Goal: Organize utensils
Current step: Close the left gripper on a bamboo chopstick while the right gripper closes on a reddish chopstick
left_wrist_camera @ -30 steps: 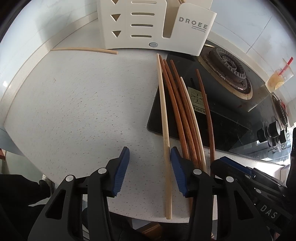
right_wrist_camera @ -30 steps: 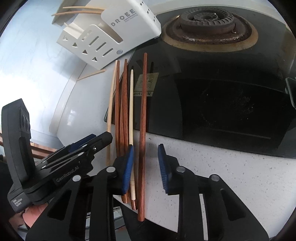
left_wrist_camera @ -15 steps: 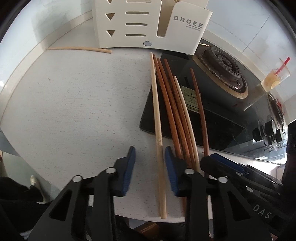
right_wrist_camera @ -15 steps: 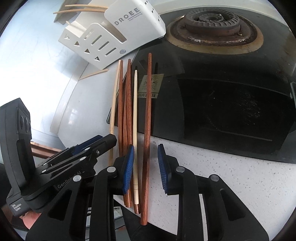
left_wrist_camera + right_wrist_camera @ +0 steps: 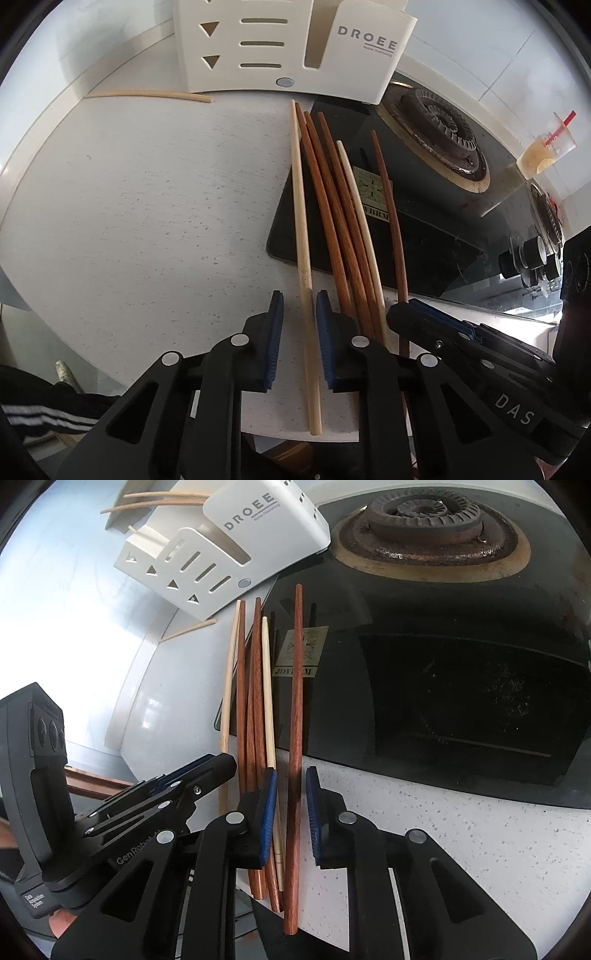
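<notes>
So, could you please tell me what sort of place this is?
Most likely a home kitchen: a gas stove burner set in a black glass hob, a white speckled countertop, and chopsticks beside a white utensil holder.

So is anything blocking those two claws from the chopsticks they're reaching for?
Nothing visible. The left gripper has its open jaws either side of the pale chopstick, and the right gripper straddles the dark chopstick. The other chopsticks lie close beside, not between.

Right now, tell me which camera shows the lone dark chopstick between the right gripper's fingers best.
Right wrist view: the dark chopstick runs unobstructed between open pads. The left wrist view shows it rightmost, its near end hidden behind the right gripper.
</notes>
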A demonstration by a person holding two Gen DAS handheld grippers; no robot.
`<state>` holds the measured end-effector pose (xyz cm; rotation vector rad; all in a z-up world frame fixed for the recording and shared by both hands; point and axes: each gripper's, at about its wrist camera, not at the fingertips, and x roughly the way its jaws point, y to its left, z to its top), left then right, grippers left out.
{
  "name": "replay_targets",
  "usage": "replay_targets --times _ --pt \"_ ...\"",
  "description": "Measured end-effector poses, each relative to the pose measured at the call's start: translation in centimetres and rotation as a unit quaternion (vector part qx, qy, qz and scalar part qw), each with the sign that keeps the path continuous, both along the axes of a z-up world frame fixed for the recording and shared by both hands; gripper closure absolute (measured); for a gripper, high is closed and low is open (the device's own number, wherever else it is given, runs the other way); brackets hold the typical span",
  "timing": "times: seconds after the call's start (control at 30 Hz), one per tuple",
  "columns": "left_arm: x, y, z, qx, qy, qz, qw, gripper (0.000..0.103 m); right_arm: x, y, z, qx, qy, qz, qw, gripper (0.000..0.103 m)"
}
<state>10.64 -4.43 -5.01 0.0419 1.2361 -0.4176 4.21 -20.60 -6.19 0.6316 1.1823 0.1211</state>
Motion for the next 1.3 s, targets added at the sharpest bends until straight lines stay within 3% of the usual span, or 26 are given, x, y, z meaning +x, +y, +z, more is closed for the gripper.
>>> replay_targets --times 0.53,1.3 --pt "0.0 -0.9 -0.3 0.008 -0.010 -0.004 0.9999 0.095 -0.1 -0.5 -0.1 0.012 0.001 -0.003 1.000 0.093" --pt "-0.2 -0.2 -0.6 -0.010 -0.013 -0.007 0.9999 0.097 -0.2 -1.2 -0.1 0.035 -0.014 -0.008 0.999 0.095"
